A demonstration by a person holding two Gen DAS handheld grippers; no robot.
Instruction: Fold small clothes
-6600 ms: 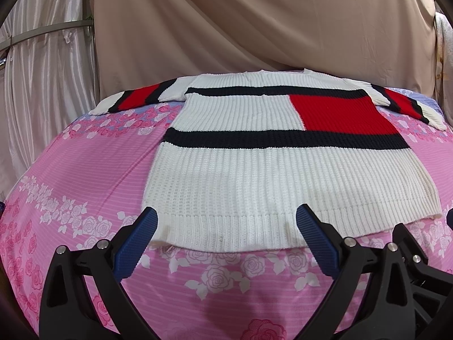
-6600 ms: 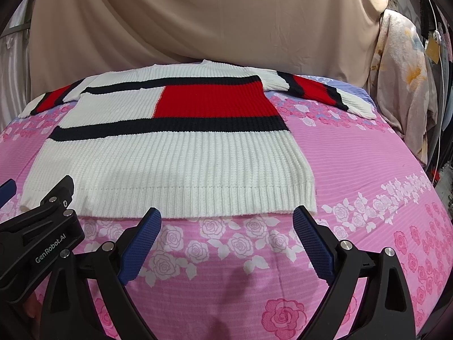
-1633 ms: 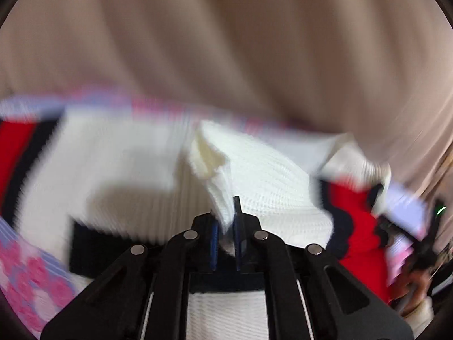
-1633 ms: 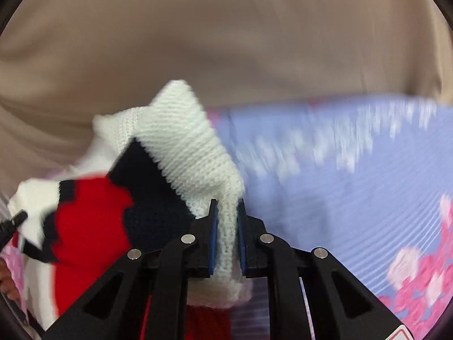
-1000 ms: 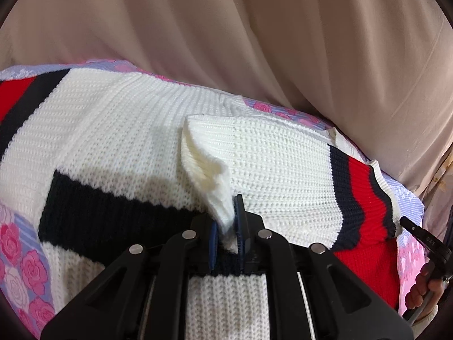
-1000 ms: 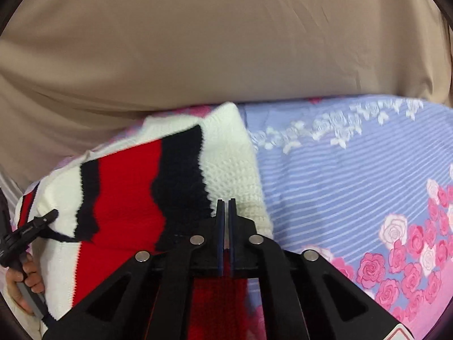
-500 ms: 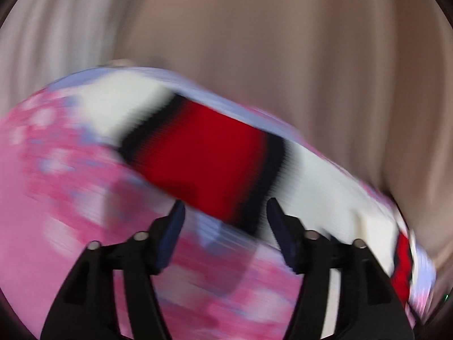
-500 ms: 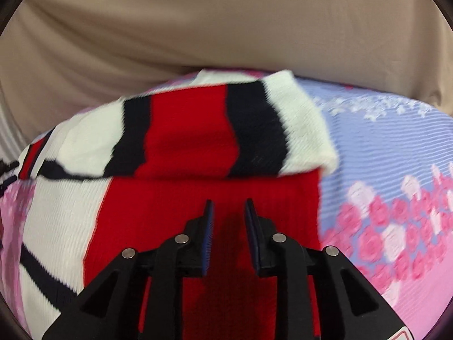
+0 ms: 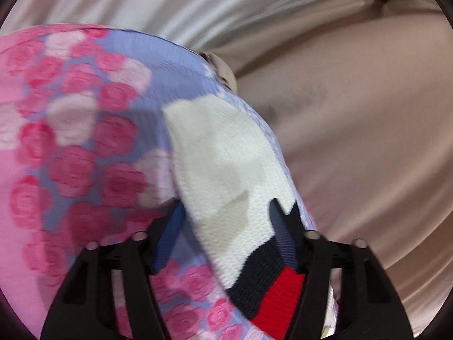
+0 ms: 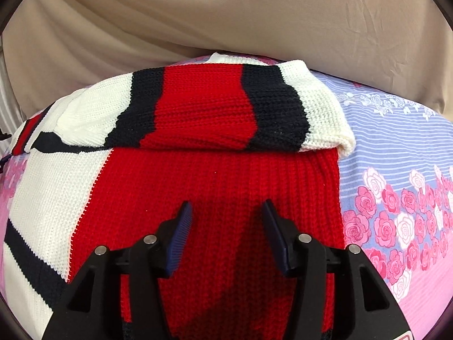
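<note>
Two claws (image 10: pixel 226 231) (parted) — one sweater (image 10: pixel 215 192)

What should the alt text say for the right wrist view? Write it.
A knitted sweater in red, white and navy lies on a rose-print bedsheet, its striped sleeve folded across the red chest panel. The right gripper hovers above the red panel, open and holding nothing, before a beige curtain.

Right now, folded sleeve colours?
Sleeve: red band between navy stripes, white cuff. Clearest in the right wrist view.
</note>
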